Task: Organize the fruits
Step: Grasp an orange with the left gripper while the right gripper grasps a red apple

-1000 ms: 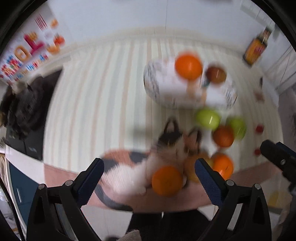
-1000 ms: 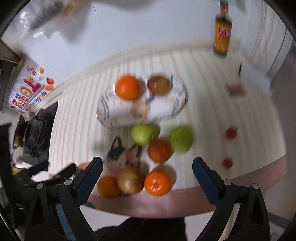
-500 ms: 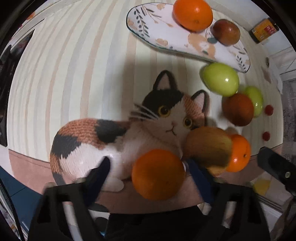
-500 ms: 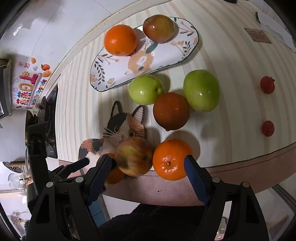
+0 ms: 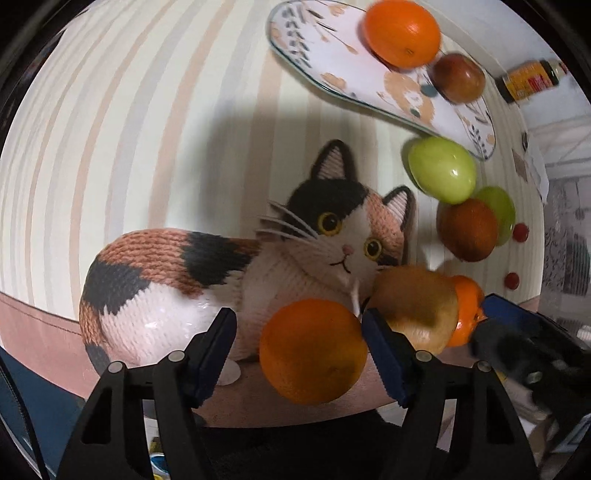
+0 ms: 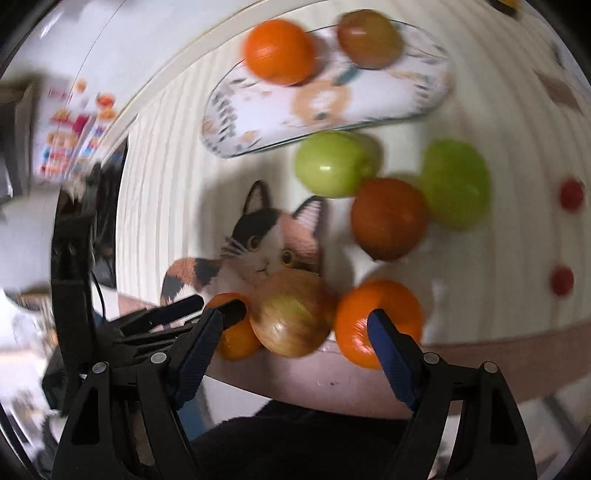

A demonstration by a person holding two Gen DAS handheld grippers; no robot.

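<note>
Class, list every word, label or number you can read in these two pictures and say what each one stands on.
None can be read.
Bottle with a yellow and red label: print too small.
Colourful sticker on the wall: motion-blurred, illegible.
Plate: leaf and animal pictures only, no words.

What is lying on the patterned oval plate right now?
On the plate sit one orange and one reddish-brown apple, side by side at its far end. The plate's surface beneath them is hidden.
</note>
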